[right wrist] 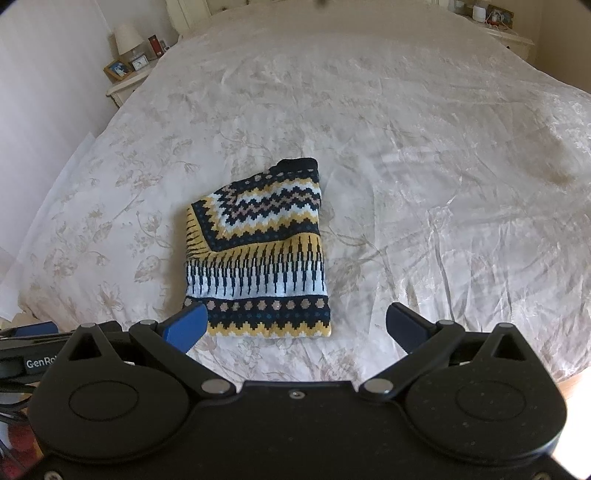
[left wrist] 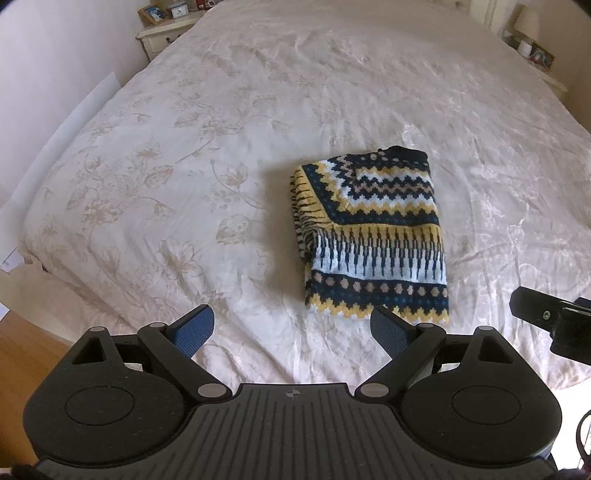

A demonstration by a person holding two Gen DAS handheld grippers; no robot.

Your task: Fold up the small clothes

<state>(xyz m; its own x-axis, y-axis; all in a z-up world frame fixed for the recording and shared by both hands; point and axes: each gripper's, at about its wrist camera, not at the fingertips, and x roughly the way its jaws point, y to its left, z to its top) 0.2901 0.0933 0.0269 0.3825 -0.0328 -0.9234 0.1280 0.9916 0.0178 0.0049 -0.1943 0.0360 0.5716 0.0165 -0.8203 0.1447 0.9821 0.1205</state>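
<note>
A small knitted sweater (left wrist: 373, 236) in navy, yellow and pale blue zigzag bands lies folded into a compact rectangle on the bed; the right wrist view shows the sweater (right wrist: 258, 254) too. My left gripper (left wrist: 291, 328) hovers open just short of its near edge, slightly to its left, with nothing between the blue pads. My right gripper (right wrist: 295, 325) is open as well, spread wide over the sweater's near hem without touching it. Part of the right gripper's body (left wrist: 554, 325) shows at the right edge of the left wrist view.
The bed is covered by a cream floral quilt (left wrist: 166, 166) with wide bare areas around the sweater. A white nightstand (left wrist: 162, 33) with a clock and a photo frame stands at the far left, another nightstand (right wrist: 509, 37) at the far right. Wooden floor (left wrist: 22, 347) lies below the near bed edge.
</note>
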